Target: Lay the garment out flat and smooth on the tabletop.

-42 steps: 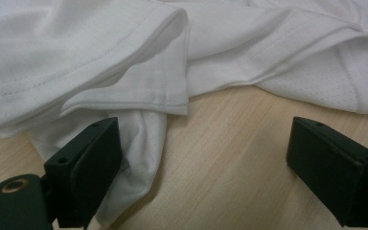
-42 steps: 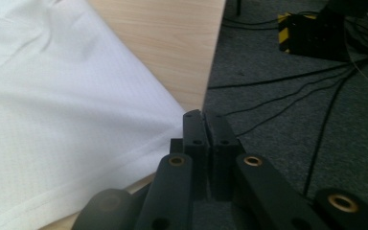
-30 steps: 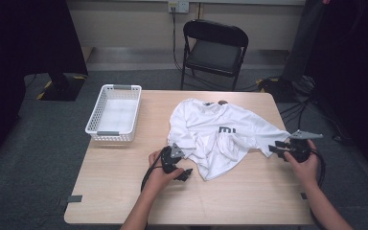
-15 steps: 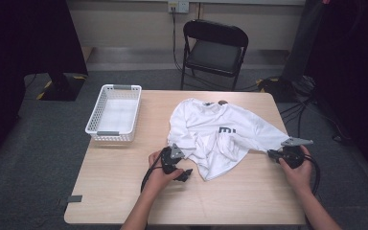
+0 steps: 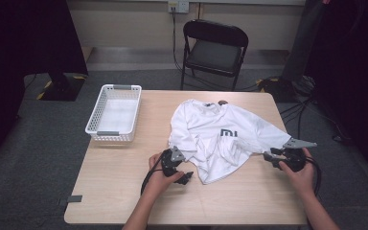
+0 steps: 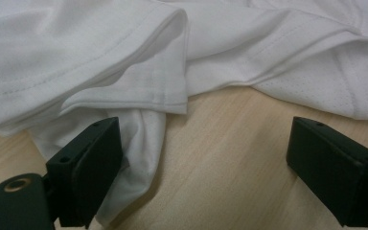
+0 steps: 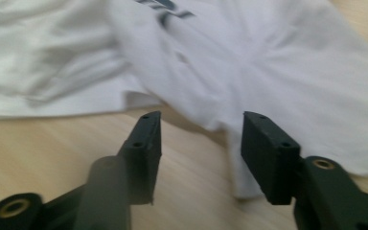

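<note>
the high view looks forward and down from above the person's side of the bench (image 5: 124, 191), far enough back to take in the whole top, the folding chair (image 5: 214, 48) beyond it and the floor around. the left gripper view rides low and very near the bench surface, looking along its own two black jaws at the folded hem of the white shirt (image 6: 124, 57). the right gripper view sits just as low and close, facing the shirt's other edge (image 7: 278, 72) across bare wood. all three views share the white shirt (image 5: 215, 134) and the wooden top beneath it.
</note>
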Demonstrator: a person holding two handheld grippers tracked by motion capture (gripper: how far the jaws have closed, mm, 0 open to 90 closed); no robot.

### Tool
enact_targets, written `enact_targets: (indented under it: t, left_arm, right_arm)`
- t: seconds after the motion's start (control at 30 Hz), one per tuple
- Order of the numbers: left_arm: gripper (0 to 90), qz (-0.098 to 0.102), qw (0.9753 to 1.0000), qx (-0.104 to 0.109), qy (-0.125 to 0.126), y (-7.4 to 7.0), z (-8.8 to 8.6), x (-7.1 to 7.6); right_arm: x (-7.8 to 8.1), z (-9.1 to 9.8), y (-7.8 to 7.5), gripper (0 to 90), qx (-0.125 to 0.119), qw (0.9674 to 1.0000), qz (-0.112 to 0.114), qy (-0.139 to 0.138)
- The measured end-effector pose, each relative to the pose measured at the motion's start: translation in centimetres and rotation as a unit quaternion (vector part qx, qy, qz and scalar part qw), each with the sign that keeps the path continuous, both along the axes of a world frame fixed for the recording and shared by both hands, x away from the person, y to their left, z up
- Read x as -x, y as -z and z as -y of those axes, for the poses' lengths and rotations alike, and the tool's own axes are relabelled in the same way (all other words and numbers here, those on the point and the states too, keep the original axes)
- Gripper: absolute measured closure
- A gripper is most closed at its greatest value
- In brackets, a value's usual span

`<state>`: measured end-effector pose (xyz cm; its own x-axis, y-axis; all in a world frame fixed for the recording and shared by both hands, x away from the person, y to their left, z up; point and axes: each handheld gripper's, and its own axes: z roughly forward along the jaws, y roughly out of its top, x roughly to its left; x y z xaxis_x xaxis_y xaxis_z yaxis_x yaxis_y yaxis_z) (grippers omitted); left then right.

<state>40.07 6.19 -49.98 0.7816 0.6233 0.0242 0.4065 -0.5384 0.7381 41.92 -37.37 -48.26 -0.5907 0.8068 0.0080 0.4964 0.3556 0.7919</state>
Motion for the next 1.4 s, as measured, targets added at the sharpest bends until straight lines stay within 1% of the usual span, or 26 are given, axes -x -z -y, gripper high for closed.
enact_targets:
  t: [0.03,0.07,0.1,0.17,0.2,0.3,0.37,0.43,0.47,0.53,0.57,0.63,0.9,1.0,1.1,1.13,1.17,1.2,1.3,1.4]
  left_arm:
    - [11.9,0.0,1.0,0.0,0.0,0.0,0.0,0.0]
    - [12.0,0.0,1.0,0.0,0.0,0.0,0.0,0.0]
    - [11.9,0.0,1.0,0.001,0.0,0.0,0.0,0.0]
    - [11.8,0.0,1.0,0.0,0.001,0.0,0.0,0.0]
    - [11.8,0.0,1.0,0.0,0.001,0.0,0.0,0.0]
    - [11.7,-0.001,1.0,0.0,0.002,0.0,0.0,0.0]
    - [11.7,-0.001,1.0,0.001,0.002,0.0,0.0,0.0]
    - [11.5,-0.002,1.0,0.001,0.001,0.0,0.0,0.0]
    - [11.5,-0.002,1.0,0.001,0.001,0.0,0.0,0.0]
    - [11.5,-0.002,1.0,0.001,0.001,0.0,0.0,0.0]
    - [11.5,-0.001,1.0,0.001,0.001,0.0,0.0,0.0]
    - [11.5,-0.001,1.0,0.001,0.002,0.0,0.0,0.0]
    - [11.5,0.0,1.0,0.0,0.002,0.0,0.0,0.0]
    - [11.5,0.0,1.0,0.001,0.005,0.0,-0.1,0.0]
    - [14.1,0.001,1.0,0.005,0.006,-0.1,-0.5,-0.1]
    - [14.3,0.0,1.0,0.005,0.004,-0.1,-0.6,-0.1]
    - [15.2,-0.008,0.9999,0.001,-0.006,-0.3,-0.9,0.0]
    - [16.0,-0.006,1.0,0.001,-0.008,-0.5,-1.2,0.0]
    - [18.0,0.002,0.9997,0.015,-0.017,-1.1,-1.9,0.1]
    - [23.1,0.011,0.9989,0.021,-0.04,-1.6,-2.8,-0.1]
  right_arm:
    - [0.3,-0.9,-0.1,40.2,-0.009,0.9999,-0.004,-0.009]
    - [0.7,-1.7,-0.2,37.3,-0.012,0.9997,-0.007,-0.018]
    - [1.2,-2.9,-0.2,36.6,-0.011,0.9993,-0.009,-0.035]
    - [1.8,-4.2,0.0,32.3,-0.005,0.9988,-0.009,-0.049]
    - [2.1,-4.9,0.2,31.3,-0.006,0.9983,-0.012,-0.056]
    - [2.6,-6.0,0.9,28.4,0.001,0.9977,-0.031,-0.061]
    - [2.7,-6.3,1.2,26.2,0.012,0.9972,-0.034,-0.065]
    - [2.9,-6.4,1.4,23.9,0.017,0.9972,-0.036,-0.064]
    - [3.0,-6.4,1.7,21.9,0.025,0.9975,-0.029,-0.059]
    - [3.0,-6.4,1.7,21.2,0.026,0.9976,-0.027,-0.059]
    - [3.1,-6.3,1.7,21.1,0.023,0.9977,-0.026,-0.058]
    - [3.2,-6.4,1.8,18.6,0.03,0.9975,-0.024,-0.059]
    - [3.2,-6.4,1.8,17.2,0.03,0.9973,-0.026,-0.061]
    - [3.2,-6.4,1.8,17.2,0.03,0.9973,-0.026,-0.061]
    - [3.2,-6.4,1.8,17.2,0.03,0.9973,-0.026,-0.061]
    - [3.2,-6.4,1.8,17.2,0.03,0.9973,-0.026,-0.061]
    - [3.2,-6.4,1.8,17.2,0.03,0.9973,-0.026,-0.061]
    - [3.2,-6.4,1.8,17.2,0.03,0.9973,-0.026,-0.061]
    - [3.1,-6.4,1.8,17.2,0.03,0.9973,-0.026,-0.061]
    - [3.2,-6.4,1.8,17.2,0.03,0.9973,-0.026,-0.061]
